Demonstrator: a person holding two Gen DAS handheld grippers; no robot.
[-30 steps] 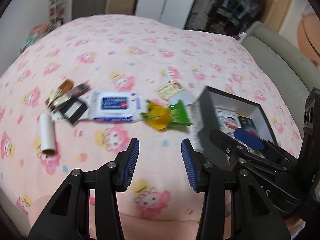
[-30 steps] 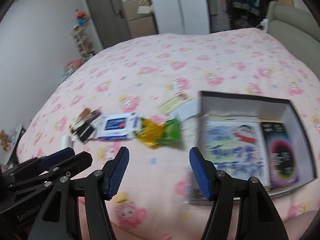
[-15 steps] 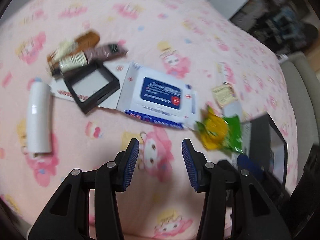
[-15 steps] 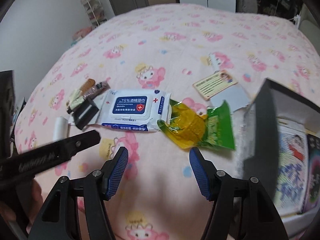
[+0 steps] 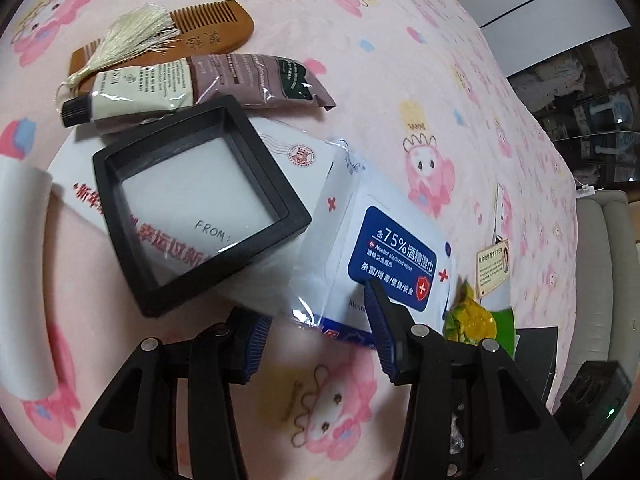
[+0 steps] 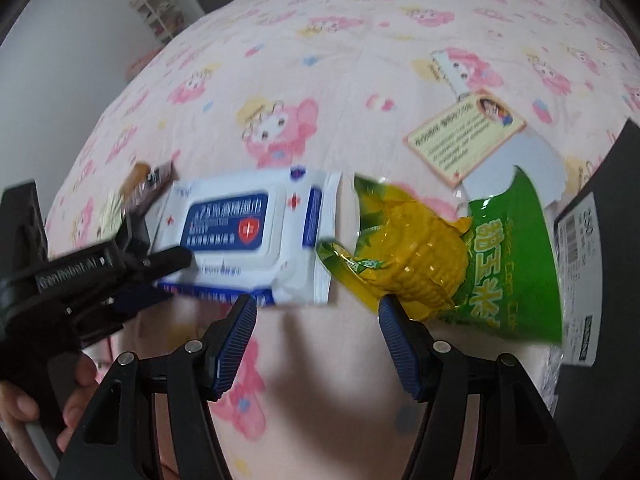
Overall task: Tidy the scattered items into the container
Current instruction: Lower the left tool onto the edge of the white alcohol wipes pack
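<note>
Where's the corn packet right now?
In the right wrist view the corn packet lies on the bedspread, between the wipes pack on its left and the black box on its right, below a small card.

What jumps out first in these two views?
The white wet-wipes pack with its blue label lies mid-bed, and the open left gripper sits right at its near edge. Beside it lies the green-and-yellow corn packet, just ahead of the open right gripper. A black square frame rests on a white envelope left of the wipes.
</note>
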